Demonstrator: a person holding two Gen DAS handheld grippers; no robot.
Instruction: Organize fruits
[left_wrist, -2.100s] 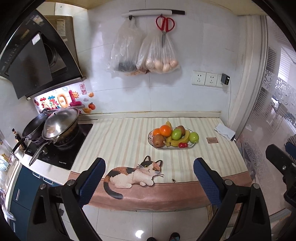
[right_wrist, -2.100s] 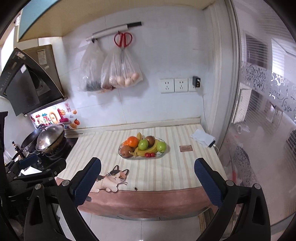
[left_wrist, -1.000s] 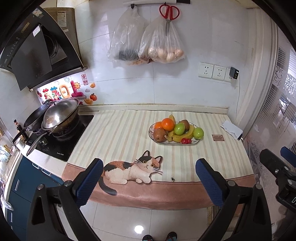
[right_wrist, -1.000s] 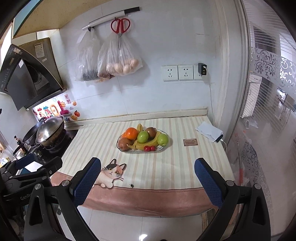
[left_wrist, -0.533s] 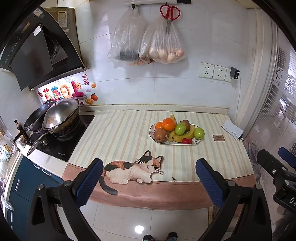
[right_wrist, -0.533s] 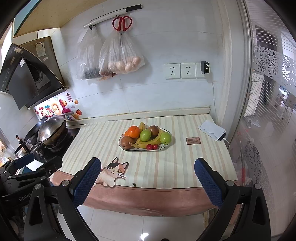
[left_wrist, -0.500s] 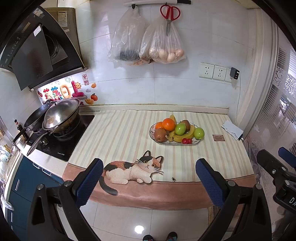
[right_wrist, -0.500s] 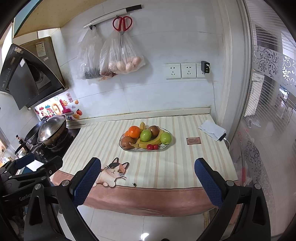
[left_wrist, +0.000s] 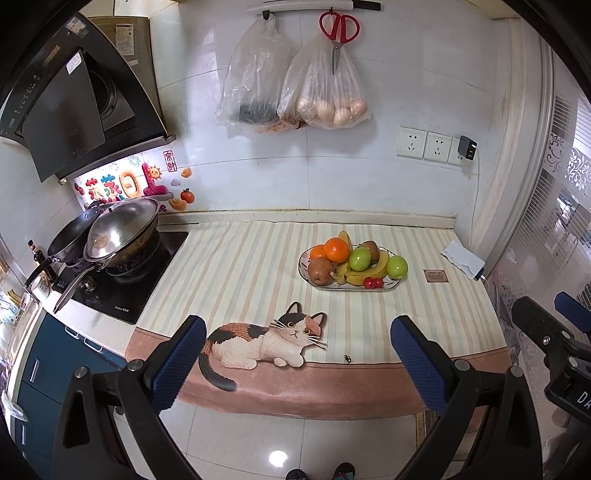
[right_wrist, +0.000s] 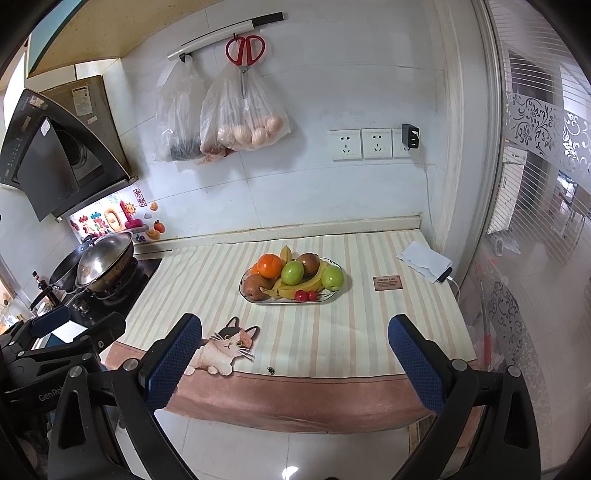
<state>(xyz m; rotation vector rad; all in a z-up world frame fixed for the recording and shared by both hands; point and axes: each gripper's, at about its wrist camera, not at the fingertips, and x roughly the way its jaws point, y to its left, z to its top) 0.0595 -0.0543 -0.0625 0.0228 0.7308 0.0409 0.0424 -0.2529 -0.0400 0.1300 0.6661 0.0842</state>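
Both tools have drifted slightly nearer the tabletop (left_wrist: 229, 273), left tool (left_wrist: 295, 354) and right tool (right_wrist: 293, 350) spread wide and empty, with the fruit plate (right_wrist: 258, 298) ahead toward the far edge, nearer the right tool.

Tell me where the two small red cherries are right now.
In the right wrist view, the two small red cherries sit at the front edge of the oval fruit plate, just before the yellow bananas.
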